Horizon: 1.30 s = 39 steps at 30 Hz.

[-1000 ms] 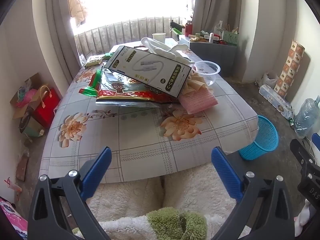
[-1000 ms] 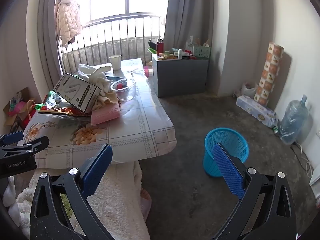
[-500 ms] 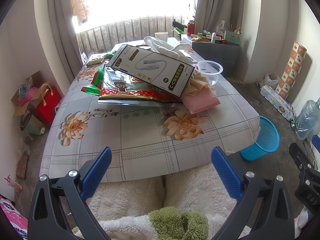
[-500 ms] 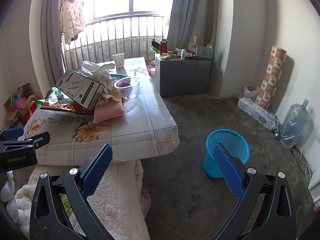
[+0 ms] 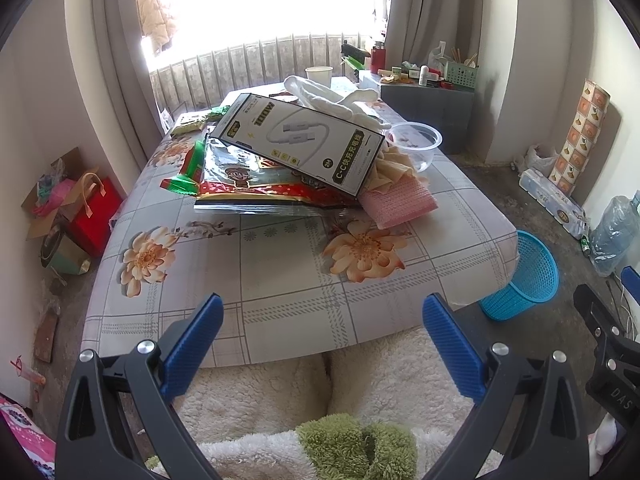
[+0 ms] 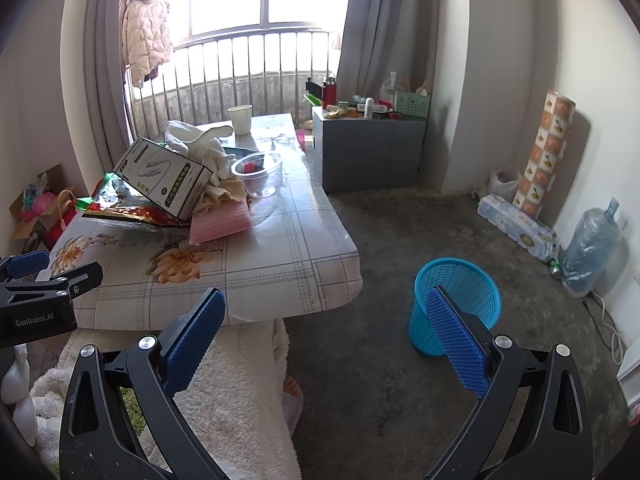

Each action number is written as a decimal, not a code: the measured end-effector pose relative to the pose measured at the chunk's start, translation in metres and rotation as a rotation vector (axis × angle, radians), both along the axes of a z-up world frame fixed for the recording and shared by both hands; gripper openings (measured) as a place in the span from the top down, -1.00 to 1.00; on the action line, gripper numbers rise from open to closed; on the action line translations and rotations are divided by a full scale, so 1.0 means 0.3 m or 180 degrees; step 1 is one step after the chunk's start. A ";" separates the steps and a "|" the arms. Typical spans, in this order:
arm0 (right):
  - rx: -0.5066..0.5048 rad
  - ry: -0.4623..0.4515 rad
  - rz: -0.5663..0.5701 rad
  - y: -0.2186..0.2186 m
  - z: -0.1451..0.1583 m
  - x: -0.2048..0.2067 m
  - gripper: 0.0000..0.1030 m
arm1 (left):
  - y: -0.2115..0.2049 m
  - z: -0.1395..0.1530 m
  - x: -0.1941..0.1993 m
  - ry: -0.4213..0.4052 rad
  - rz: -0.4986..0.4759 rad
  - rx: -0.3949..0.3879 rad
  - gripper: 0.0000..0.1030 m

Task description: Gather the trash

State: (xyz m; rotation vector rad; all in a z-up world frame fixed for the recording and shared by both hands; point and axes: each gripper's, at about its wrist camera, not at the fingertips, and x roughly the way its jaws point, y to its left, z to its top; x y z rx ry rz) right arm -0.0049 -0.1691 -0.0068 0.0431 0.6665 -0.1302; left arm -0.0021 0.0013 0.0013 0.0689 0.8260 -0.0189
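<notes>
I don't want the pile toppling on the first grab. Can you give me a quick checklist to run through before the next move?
1. Left gripper open and empty: ok.
2. Right gripper open and empty: ok.
3. Blue basket upright on the floor, mouth unobstructed: ok; whether it holds anything, cannot tell.
4. Cable box lying stable: not ok, it rests tilted on the snack bags and cloths.
5. Free path across the table to the pile: ok, near half bare.
6. Clear plastic bowl empty: cannot tell, something red shows inside.
</notes>
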 end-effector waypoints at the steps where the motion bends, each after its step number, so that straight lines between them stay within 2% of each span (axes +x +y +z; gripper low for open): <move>1: -0.0005 0.0004 0.0000 0.000 0.001 0.000 -0.87 | -0.002 -0.003 -0.001 0.0001 -0.0003 0.0002 -0.90; 39: -0.0003 0.0009 0.0005 0.002 0.002 0.002 -0.87 | 0.008 -0.011 -0.004 0.0022 0.0014 -0.0007 -0.90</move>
